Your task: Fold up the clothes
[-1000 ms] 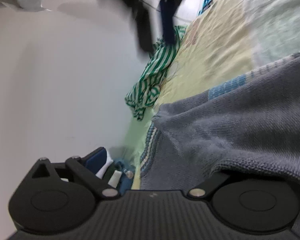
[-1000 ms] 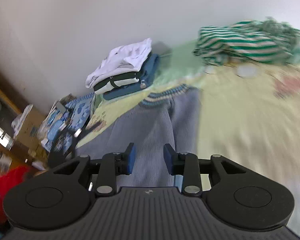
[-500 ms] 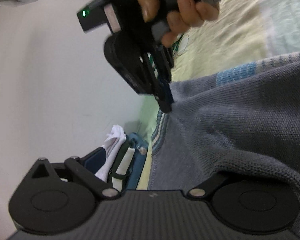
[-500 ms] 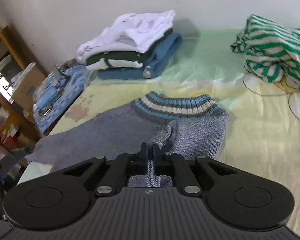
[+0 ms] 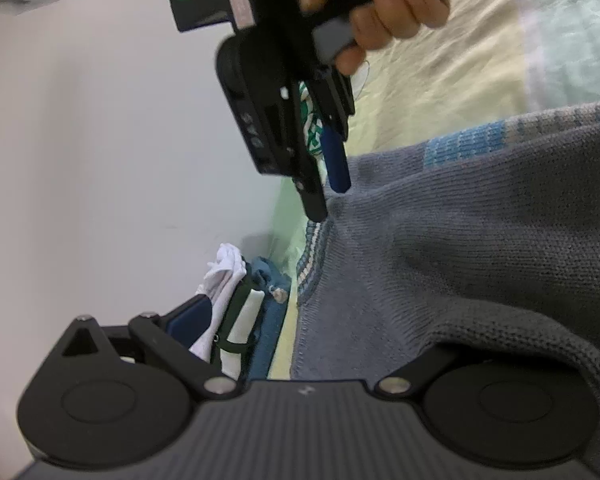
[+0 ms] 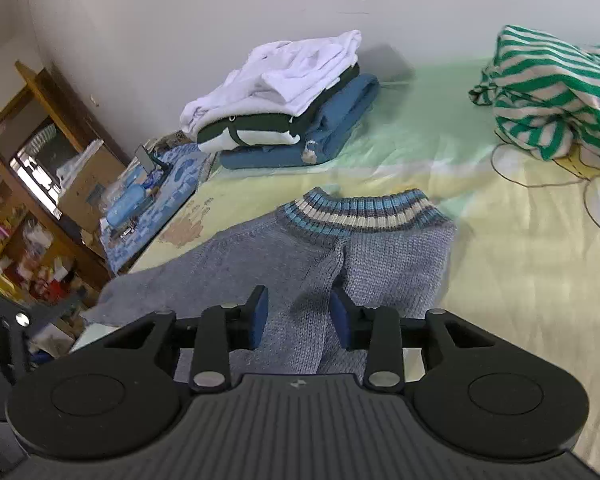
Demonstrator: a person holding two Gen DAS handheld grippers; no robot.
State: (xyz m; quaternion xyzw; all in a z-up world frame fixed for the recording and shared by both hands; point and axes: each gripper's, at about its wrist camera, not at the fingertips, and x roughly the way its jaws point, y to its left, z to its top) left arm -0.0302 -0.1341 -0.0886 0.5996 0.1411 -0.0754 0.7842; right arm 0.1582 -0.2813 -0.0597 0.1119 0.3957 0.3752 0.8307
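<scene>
- No readable writing shows anywhere.
- A grey knit sweater (image 6: 300, 256) with a ribbed blue-and-cream striped hem lies on the yellow-green bedsheet (image 6: 520, 280).
- The right gripper (image 6: 299, 314) has just been opening; its blue pads stand spread over a sweater ridge, not pressing it.
- The left gripper (image 5: 300, 360): one finger is buried under sweater fabric; I cannot tell its state.
- A folded clothes stack (image 6: 288, 108) sits far left by the wall; a green-striped garment (image 6: 552, 96) lies crumpled far right.
</scene>
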